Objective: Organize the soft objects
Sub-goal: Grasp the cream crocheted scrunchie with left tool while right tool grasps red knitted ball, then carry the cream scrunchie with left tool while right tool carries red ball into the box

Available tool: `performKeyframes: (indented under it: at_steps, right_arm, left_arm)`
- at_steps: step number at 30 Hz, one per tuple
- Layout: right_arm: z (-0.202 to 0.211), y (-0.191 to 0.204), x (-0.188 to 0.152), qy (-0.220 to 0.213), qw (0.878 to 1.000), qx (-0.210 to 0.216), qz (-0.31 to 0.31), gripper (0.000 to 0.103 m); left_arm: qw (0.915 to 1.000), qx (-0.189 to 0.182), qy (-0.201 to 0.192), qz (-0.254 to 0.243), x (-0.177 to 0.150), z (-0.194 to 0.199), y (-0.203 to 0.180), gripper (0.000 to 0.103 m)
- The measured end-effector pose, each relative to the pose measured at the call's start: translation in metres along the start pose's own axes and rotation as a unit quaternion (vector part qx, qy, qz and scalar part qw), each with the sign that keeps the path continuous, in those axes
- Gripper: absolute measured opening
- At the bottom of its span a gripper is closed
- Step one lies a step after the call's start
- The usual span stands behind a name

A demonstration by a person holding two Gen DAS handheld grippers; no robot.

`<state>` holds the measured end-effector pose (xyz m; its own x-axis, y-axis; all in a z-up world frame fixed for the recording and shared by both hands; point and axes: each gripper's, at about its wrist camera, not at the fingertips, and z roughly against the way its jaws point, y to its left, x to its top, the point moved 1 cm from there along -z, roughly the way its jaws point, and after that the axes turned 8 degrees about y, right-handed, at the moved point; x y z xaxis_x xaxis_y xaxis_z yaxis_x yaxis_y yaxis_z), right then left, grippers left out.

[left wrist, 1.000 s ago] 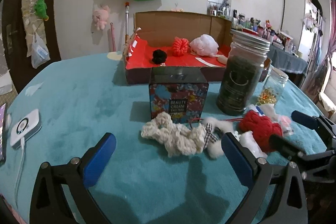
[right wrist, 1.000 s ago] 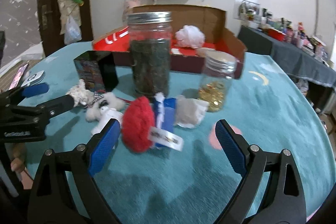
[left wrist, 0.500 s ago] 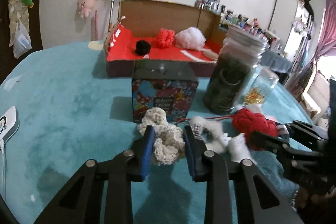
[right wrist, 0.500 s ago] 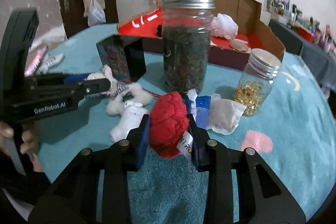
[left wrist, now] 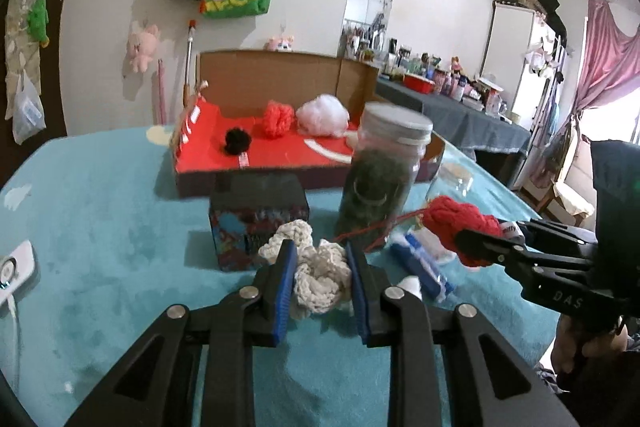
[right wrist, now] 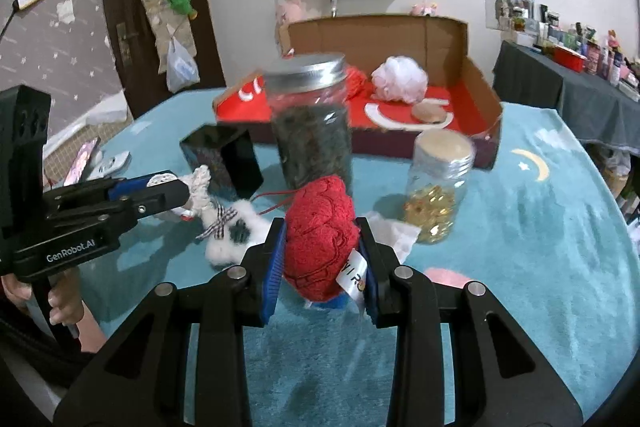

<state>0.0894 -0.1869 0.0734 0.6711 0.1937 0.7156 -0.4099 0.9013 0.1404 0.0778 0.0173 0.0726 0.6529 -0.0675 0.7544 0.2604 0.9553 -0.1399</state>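
Observation:
My left gripper [left wrist: 320, 279] is shut on a cream crocheted scrunchie [left wrist: 316, 271] and holds it just above the teal tablecloth. My right gripper [right wrist: 320, 259] is shut on a red knitted soft toy [right wrist: 320, 239] with a white label, lifted off the cloth; it also shows in the left wrist view [left wrist: 460, 227]. A white fluffy toy with a checked bow [right wrist: 236, 231] lies on the cloth. The open cardboard box with red lining [left wrist: 280, 155] holds a black pom [left wrist: 237, 141], a red scrunchie [left wrist: 278, 117] and a white puff [left wrist: 324, 117].
A tall dark jar [left wrist: 380, 183], a small jar of gold bits [right wrist: 434, 195] and a patterned cream box [left wrist: 256, 223] stand between me and the box. A blue packet [left wrist: 420, 267] and a white pouch [right wrist: 394, 233] lie by the jars. A white device [left wrist: 12, 271] lies at left.
Both grippers were open a second ago, then closed on the cream scrunchie and the red toy. Both have since lifted their objects off the cloth.

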Motion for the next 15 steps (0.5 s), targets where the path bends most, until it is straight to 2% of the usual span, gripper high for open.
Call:
performKeyframes:
  at_steps: [5, 10, 15]
  right_arm:
    - [0.007, -0.004, 0.003, -0.012, 1.0, -0.004, 0.002, 0.031]
    - [0.003, -0.006, 0.001, -0.009, 1.0, 0.01, -0.004, 0.031]
    - [-0.013, -0.01, -0.006, 0.009, 1.0, 0.02, -0.015, 0.031]
  left_arm:
    - [0.9998, 0.004, -0.015, -0.01, 0.006, 0.008, 0.0, 0.027]
    - [0.9986, -0.045, -0.006, -0.028, 0.0, -0.001, -0.012, 0.027]
    - [0.997, -0.066, 0.014, -0.037, -0.008, -0.023, -0.022, 0.026]
